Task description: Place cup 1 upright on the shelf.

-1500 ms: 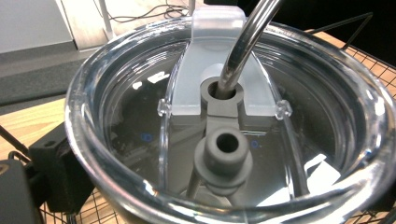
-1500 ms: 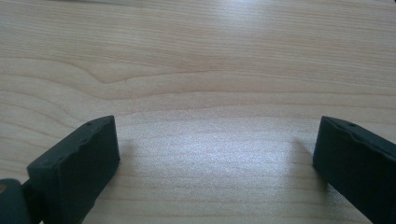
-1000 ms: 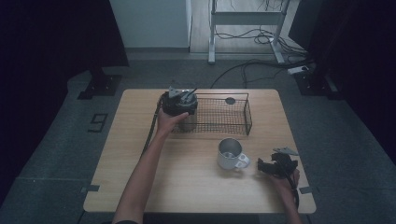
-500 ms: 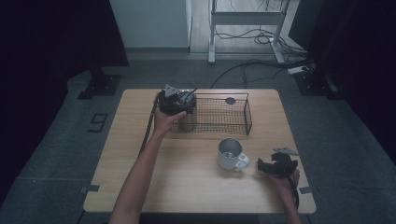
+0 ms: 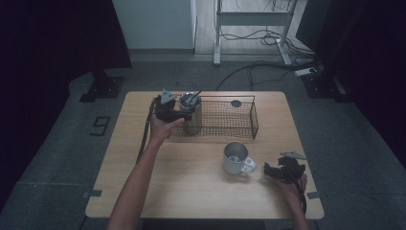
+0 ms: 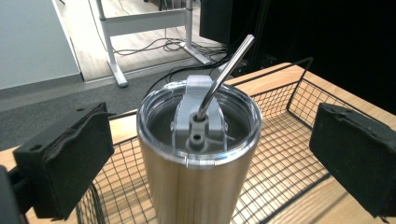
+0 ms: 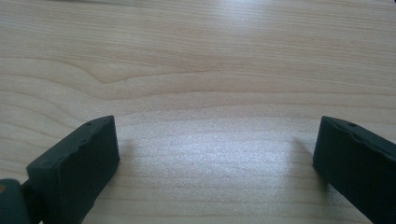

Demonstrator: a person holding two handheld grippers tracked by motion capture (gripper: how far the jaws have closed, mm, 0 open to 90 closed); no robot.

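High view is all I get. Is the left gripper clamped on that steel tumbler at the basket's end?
Observer: No. In the left gripper view the left gripper has just been opening its jaws; the tumbler stands between the pads, touching neither.
Operator: What's on top of it?
Observer: A clear lid with a tilted metal straw through it.
Operator: And the right gripper, anything in it?
Observer: Nothing. In its own view the jaws stand wide open over bare table wood.
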